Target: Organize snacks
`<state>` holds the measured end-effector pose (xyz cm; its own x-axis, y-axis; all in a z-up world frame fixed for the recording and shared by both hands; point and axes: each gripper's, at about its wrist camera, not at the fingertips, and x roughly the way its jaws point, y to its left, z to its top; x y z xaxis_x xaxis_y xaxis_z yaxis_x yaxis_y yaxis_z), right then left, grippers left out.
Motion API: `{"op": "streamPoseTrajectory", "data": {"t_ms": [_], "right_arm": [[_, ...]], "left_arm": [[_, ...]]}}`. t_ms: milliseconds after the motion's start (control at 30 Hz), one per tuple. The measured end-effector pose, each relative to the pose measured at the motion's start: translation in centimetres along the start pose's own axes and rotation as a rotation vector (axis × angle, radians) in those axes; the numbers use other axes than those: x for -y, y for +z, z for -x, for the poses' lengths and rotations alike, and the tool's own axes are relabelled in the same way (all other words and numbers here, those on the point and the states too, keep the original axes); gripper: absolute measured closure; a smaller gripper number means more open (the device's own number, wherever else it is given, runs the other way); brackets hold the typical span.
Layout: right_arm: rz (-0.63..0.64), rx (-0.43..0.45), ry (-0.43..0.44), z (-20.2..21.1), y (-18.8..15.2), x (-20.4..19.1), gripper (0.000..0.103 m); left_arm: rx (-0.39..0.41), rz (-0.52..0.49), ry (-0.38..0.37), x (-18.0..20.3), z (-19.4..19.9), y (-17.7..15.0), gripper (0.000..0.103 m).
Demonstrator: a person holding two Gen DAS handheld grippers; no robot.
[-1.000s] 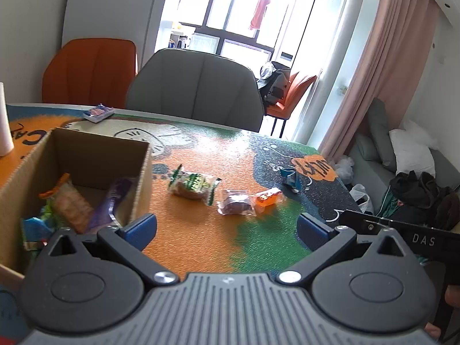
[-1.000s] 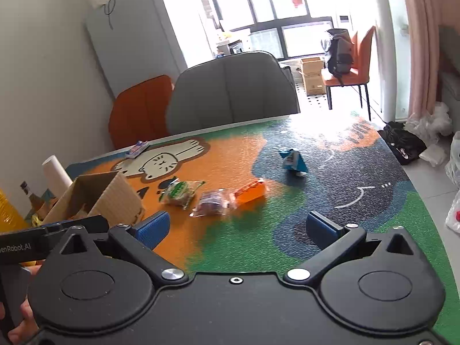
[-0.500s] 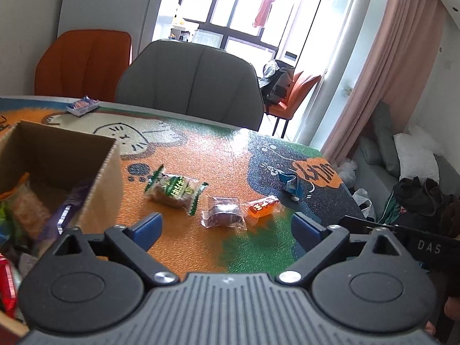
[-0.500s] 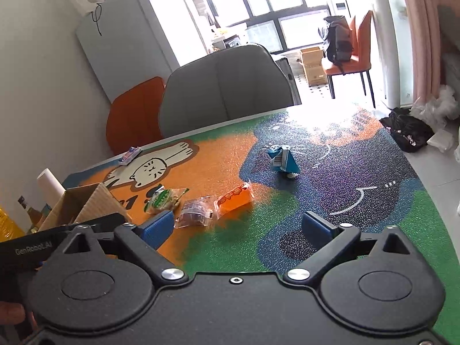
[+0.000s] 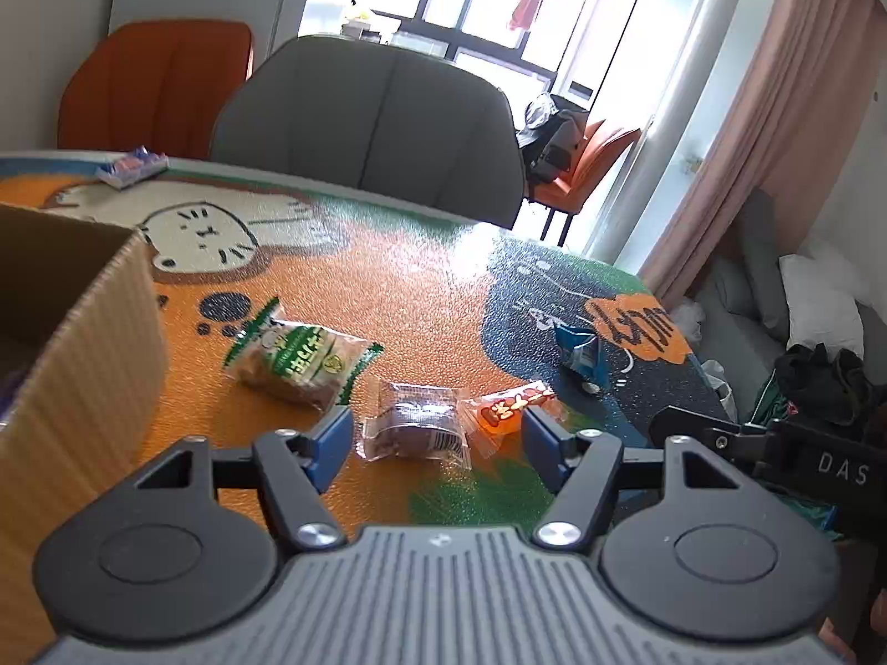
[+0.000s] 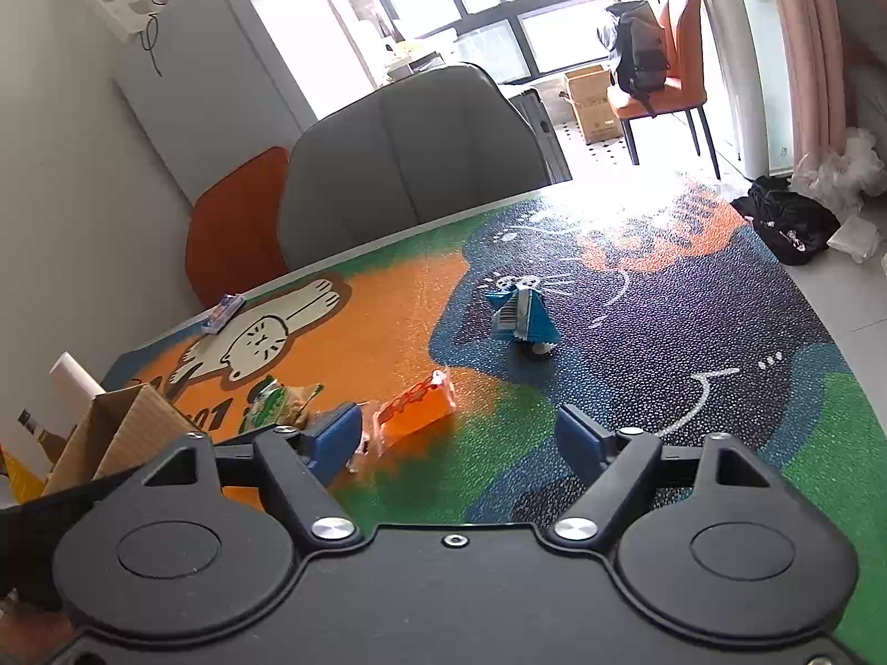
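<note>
At the far left of the left wrist view stands the cardboard box (image 5: 83, 327), open at the top, its corrugated wall stiff enough to take dropped items without support. Just to its right on the tabletop (image 5: 399, 277) lies the green-and-white snack packet (image 5: 296, 357), puffed and crinkled; it is judged light, and the film is probably slippery, so the sealed end seams offer the surest hold. Next comes the clear-wrapped brown snack (image 5: 418, 424), which sits between the blue pads of the left hand-held gripper (image 5: 435, 438); the jaws have just been closing around it, but the pads are not yet pressing on the wrapper, so this hand-held gripper is released. The contents are judged soft and crushable, so a grip across the middle of the body should be light. Touching its right edge lies the orange snack packet (image 6: 416, 410), flat and thin, best taken across its short width. The right hand-held gripper (image 6: 460, 440) has also just been closing, with nothing clamped; the orange packet lies ahead, near the left pad. Farthest right, well apart, the blue snack packet (image 6: 521, 318) stands crumpled and peaked; it looks light and easily tipped.
</note>
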<state>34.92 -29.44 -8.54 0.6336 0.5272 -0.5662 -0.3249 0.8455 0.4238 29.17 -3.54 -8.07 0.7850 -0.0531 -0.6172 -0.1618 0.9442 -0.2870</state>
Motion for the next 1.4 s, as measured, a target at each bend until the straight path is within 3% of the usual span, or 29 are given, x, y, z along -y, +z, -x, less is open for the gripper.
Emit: {"op": "streamPoseTrajectory", "data": {"t_ms": [567, 700, 767, 867, 1233, 1400], "right_arm": [[-0.031, -0.056, -0.02, -4.4, 1.3, 0.4, 0.034], [-0.034, -0.063, -0.023, -5.5, 1.6, -0.3, 0.034], [-0.03, -0.066, -0.027, -6.1, 1.7, -0.8, 0.034], [-0.026, -0.069, -0.04, -6.9, 1.6, -1.4, 0.034], [0.04, -0.115, -0.126, -8.8, 0.6, -3.5, 0.034], [0.064, -0.11, -0.171, -7.8, 0.1, -3.4, 0.042]], "left_arm": [[-0.05, 0.06, 0.041, -0.3, -5.8, 0.0, 0.047], [-0.045, 0.02, 0.051, 0.0, -5.8, -0.2, 0.048], [-0.045, 0.02, 0.057, -0.2, -5.7, -0.2, 0.061], [-0.04, 0.059, 0.04, -1.2, -5.0, -0.2, 0.066], [-0.032, 0.08, 0.026, -2.5, -3.4, -0.4, 0.067], [-0.033, 0.092, 0.019, -2.8, -3.1, -0.8, 0.067]]}}
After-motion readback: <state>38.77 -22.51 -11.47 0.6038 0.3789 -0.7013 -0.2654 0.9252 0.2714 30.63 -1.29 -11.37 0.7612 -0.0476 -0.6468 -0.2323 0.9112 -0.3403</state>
